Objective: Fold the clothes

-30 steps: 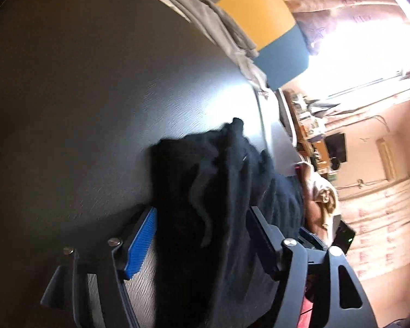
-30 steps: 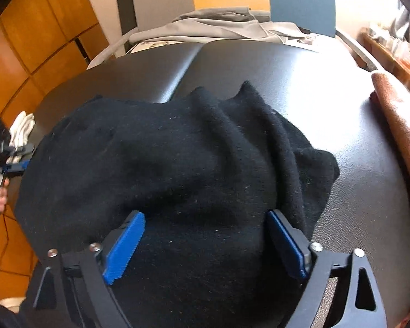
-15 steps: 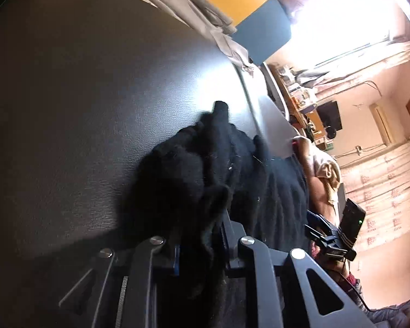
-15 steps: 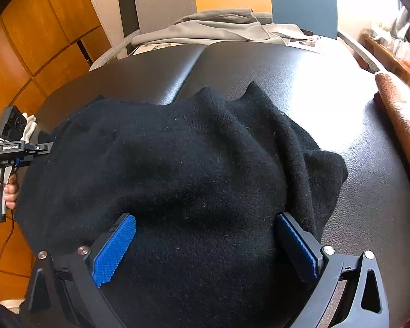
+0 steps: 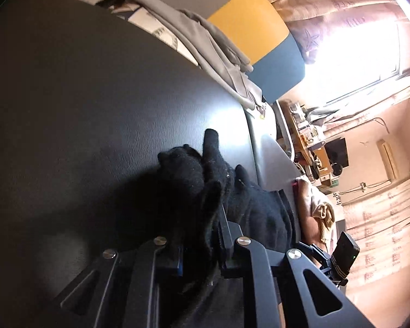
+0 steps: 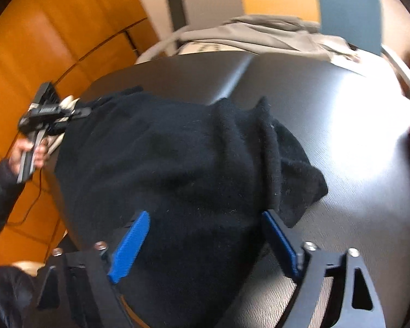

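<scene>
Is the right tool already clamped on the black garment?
No, the right tool is open: its blue pads stand wide apart on either side of the black garment.

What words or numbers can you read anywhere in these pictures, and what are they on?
None can be read.
The pink curtains carry a repeated print, too blurred to read.
The paper under the grey clothes has dark marks, too blurred to read.
The black garment, the dark table, the left gripper and the right gripper show no lettering.
</scene>
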A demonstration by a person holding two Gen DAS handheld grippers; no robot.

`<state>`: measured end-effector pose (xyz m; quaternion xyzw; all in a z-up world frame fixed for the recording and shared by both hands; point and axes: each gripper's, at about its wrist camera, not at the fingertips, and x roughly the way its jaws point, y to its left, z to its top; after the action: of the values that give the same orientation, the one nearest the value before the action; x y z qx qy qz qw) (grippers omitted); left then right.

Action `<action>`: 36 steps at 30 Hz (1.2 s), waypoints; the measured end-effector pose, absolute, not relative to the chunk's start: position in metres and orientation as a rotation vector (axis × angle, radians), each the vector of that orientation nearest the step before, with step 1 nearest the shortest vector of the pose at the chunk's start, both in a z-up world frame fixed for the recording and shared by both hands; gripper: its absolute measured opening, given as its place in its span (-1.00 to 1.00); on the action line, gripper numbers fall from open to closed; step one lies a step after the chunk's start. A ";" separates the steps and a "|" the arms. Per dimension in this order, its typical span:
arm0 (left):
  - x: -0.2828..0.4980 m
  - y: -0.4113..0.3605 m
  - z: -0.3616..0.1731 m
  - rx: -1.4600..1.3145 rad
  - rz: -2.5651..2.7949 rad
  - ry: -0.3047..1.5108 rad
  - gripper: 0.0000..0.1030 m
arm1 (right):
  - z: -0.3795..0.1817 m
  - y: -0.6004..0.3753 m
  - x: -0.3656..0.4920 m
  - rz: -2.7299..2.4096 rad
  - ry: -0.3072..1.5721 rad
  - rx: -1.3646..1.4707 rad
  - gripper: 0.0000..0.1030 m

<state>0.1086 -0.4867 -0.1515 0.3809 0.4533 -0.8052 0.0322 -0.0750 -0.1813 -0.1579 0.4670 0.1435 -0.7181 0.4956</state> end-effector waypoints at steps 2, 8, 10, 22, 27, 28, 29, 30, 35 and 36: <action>0.110 -0.489 -0.142 1.165 -2.471 1.390 -0.69 | -0.157 -0.190 -0.074 -1.707 0.391 1.099 0.56; 0.110 -0.470 -0.105 1.159 -2.488 1.391 -0.69 | -0.175 -0.211 -0.087 -1.634 0.494 1.102 0.52; 0.108 -0.460 -0.095 1.141 -2.487 1.443 -0.70 | -0.179 -0.208 -0.088 -1.630 0.503 1.089 0.53; 0.047 -0.363 -0.042 1.034 -2.476 1.649 -0.70 | -0.190 -0.178 -0.106 -1.605 0.227 1.087 0.60; 0.002 -0.312 -0.055 1.110 -2.430 1.638 -0.70 | -0.194 -0.167 -0.109 -1.596 0.164 1.070 0.59; -0.007 -0.302 -0.061 1.127 -2.422 1.640 -0.70 | -0.195 -0.164 -0.109 -1.594 0.153 1.067 0.59; -0.015 -0.293 -0.068 1.149 -2.401 1.641 -0.70 | -0.196 -0.162 -0.110 -1.594 0.141 1.065 0.59; -0.023 -0.285 -0.076 1.172 -2.379 1.642 -0.69 | -0.197 -0.159 -0.111 -1.593 0.130 1.063 0.59; -0.055 -0.259 -0.111 1.284 -2.255 1.628 -0.67 | -0.197 -0.129 -0.118 -1.584 0.084 1.055 0.59; -0.061 -0.254 -0.118 1.306 -2.229 1.624 -0.66 | -0.197 -0.125 -0.118 -1.583 0.077 1.055 0.59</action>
<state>-0.0606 -0.2540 -0.1179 0.4274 0.5317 -0.7298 0.0451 -0.1182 -0.1246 -0.1968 0.4512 0.0331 -0.6773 0.5802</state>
